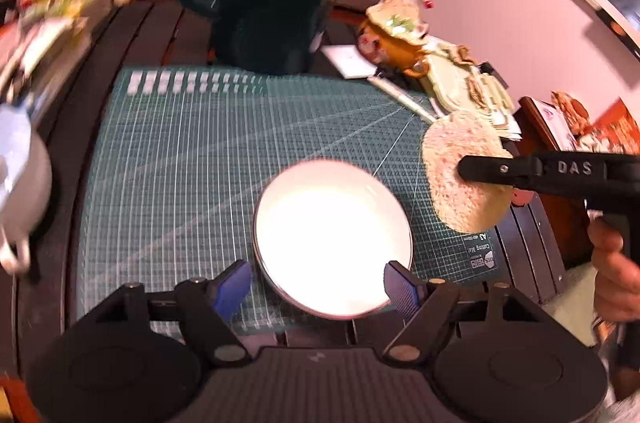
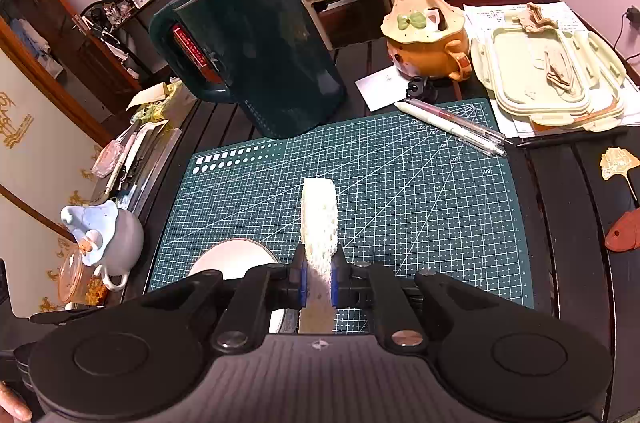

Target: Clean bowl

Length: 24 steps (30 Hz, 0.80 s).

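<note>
White bowl (image 1: pixel 334 239) sits upright on the green cutting mat (image 1: pixel 192 143), down at the mat's near edge, round about six o'clock in the left wrist view, rim dark-lined, inside glaring bright and looking bare. The round tan sponge (image 1: pixel 466 175) hangs off at the bowl's two o'clock, clear of the rim, raised above the mat, standing on edge with its rough flat face showing

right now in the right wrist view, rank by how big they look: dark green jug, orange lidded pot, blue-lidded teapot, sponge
1. dark green jug
2. orange lidded pot
3. blue-lidded teapot; sponge, seen edge-on and nearer the camera, looks about alike, so unranked.
</note>
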Each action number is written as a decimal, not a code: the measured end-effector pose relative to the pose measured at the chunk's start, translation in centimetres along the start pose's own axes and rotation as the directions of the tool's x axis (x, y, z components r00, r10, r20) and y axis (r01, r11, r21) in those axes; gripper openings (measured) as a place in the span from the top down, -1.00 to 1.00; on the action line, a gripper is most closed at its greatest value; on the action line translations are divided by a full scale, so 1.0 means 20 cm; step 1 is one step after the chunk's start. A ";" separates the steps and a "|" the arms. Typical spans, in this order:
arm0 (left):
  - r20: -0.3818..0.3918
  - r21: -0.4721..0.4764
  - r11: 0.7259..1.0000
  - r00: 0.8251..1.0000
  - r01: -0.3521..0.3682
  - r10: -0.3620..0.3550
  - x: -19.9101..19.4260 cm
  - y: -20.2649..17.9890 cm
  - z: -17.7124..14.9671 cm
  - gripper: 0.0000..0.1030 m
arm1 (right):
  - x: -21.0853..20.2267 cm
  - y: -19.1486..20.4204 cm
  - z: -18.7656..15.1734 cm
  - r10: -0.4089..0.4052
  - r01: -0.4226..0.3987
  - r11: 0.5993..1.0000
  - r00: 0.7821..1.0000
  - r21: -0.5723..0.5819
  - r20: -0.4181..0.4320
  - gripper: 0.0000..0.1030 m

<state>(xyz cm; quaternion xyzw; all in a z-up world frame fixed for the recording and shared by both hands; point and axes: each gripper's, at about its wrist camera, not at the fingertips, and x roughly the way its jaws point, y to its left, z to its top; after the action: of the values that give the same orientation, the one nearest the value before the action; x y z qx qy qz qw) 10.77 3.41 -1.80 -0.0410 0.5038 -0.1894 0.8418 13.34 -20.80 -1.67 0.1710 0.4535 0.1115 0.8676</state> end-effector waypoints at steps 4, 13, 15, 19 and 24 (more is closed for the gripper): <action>0.087 -0.058 0.997 0.995 -0.040 0.045 -0.08 0.03 0.04 -0.42 | -0.01 0.00 0.00 0.003 -0.003 1.000 1.000 -0.002 0.005 0.81; 0.078 -0.057 0.996 0.994 -0.075 0.079 -0.09 0.01 0.06 -0.42 | 0.00 0.01 -0.01 0.003 -0.003 1.000 1.000 -0.006 0.005 0.81; 0.065 0.037 0.993 0.992 -0.112 0.109 -0.07 -0.06 0.04 -0.42 | 0.00 0.00 -0.01 0.003 -0.003 1.000 1.000 -0.005 0.005 0.81; 0.065 0.160 0.983 0.994 -0.096 0.087 -0.06 -0.15 0.00 -0.42 | 0.00 0.00 -0.01 0.001 -0.001 1.000 1.000 0.000 0.002 0.81; 0.112 0.151 0.986 0.992 -0.075 0.059 -0.08 -0.17 0.01 -0.42 | 0.01 0.00 -0.02 0.003 -0.003 1.000 1.000 0.000 -0.003 0.80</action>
<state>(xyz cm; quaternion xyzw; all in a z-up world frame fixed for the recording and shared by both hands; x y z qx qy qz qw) 9.31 0.80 0.45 0.0316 0.4429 -0.1970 0.8741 13.16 -20.57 -1.96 0.1714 0.4543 0.1128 0.8669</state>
